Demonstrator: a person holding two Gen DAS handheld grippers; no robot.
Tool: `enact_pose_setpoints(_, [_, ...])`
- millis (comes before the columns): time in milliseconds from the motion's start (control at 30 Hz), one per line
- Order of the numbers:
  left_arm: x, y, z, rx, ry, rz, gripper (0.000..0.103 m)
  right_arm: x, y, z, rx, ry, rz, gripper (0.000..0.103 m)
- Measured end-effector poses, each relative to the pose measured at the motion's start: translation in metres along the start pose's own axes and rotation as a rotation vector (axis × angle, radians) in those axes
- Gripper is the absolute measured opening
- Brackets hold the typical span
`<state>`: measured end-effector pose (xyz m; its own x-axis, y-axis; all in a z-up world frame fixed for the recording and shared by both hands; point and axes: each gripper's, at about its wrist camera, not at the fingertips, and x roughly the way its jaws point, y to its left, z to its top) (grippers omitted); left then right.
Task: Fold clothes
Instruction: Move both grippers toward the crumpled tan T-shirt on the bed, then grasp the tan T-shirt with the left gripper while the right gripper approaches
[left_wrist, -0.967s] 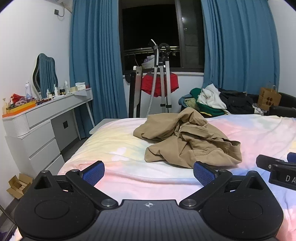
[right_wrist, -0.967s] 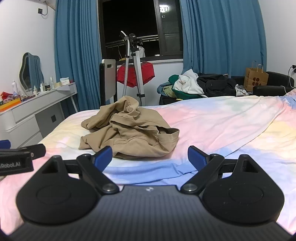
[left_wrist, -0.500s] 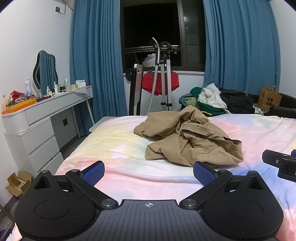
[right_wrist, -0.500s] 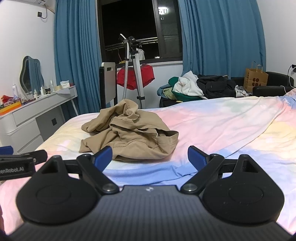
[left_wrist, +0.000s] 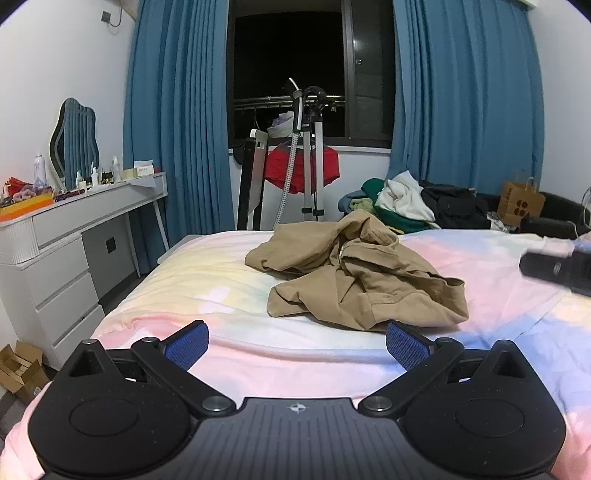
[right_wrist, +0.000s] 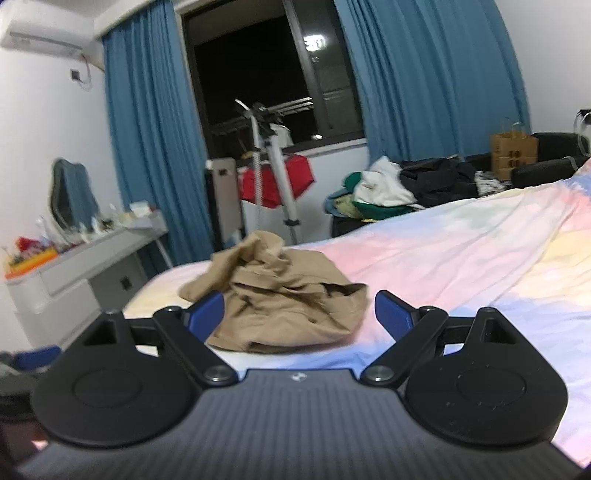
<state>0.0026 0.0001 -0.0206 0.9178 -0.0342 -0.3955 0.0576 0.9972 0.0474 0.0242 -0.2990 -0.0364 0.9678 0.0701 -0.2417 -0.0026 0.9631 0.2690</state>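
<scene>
Khaki garment (left_wrist: 354, 277) crumpled in heap on pastel bed (left_wrist: 229, 266). Both grippers' fingers spread, empty (left gripper (left_wrist: 297, 341), right gripper (right_wrist: 299, 314)). Only right view shows air conditioner (right_wrist: 44, 35).

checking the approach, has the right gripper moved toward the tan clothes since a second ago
Yes. In the right wrist view the tan garment now fills the gap of the open right gripper, and the window has tilted: it came forward and rolled.
</scene>
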Motion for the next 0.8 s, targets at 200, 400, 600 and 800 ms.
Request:
enact_pose_setpoints(200, [0.011, -0.004, -0.003, 0.026, 0.019, 0.029, 0.103, -0.007, -0.003, 0.004, 0.018, -0.027, 0.021, 0.090])
enact_pose_setpoints(400, [0.048, -0.012, 0.003, 0.110, 0.090, 0.095, 0.102, -0.011, -0.015, 0.006, 0.048, 0.030, 0.007, 0.090])
enact_pose_setpoints(600, [0.099, -0.030, 0.013, 0.230, 0.101, 0.077, 0.102, -0.009, -0.035, 0.008, 0.120, 0.055, -0.051, 0.090])
enact_pose_setpoints(800, [0.156, -0.066, 0.019, 0.410, 0.032, 0.040, 0.095, 0.004, -0.053, 0.001, 0.181, 0.077, -0.071, 0.090])
